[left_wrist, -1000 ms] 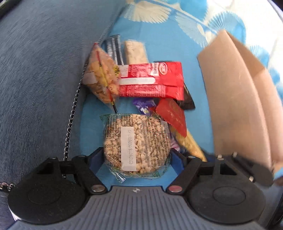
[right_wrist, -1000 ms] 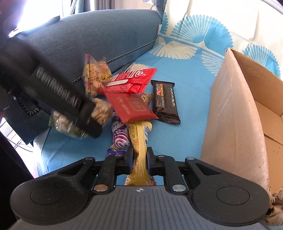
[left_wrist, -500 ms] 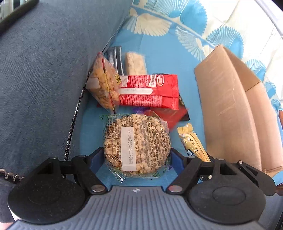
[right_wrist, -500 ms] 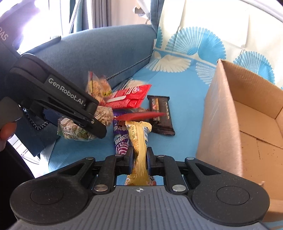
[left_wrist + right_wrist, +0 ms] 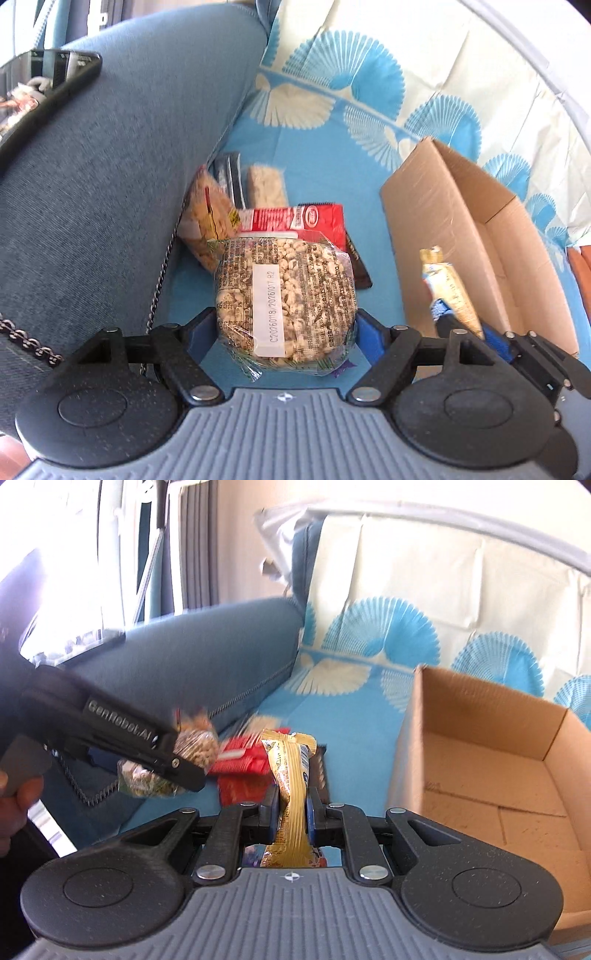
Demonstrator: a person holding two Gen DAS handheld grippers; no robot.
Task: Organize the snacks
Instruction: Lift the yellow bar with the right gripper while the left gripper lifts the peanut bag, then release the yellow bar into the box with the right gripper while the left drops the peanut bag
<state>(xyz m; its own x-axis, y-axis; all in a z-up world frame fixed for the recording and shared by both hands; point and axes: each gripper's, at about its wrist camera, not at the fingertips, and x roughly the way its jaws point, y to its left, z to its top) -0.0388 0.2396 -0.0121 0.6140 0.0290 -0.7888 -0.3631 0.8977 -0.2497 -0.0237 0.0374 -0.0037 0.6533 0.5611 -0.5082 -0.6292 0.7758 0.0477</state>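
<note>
— Left gripper (image 5: 286, 328)?
— Spread wide, clamped on the puffed-grain pack (image 5: 284, 302), bottom centre of the left view.
— Right gripper (image 5: 291, 808)?
— Nearly closed, pinching the yellow bar (image 5: 291, 775) upright at centre.
— Box (image 5: 480, 771)?
— Open, right side of the frame, beside the bar.
— Other snacks?
— Red packet (image 5: 295, 221) and nut bag (image 5: 207, 218) heaped mid-frame against the blue cushion (image 5: 110, 184).

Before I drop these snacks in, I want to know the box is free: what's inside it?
The cardboard box shows only a bare brown floor and walls in the right wrist view. Its near right corner is hidden behind the right gripper, so that part cannot be checked.
</note>
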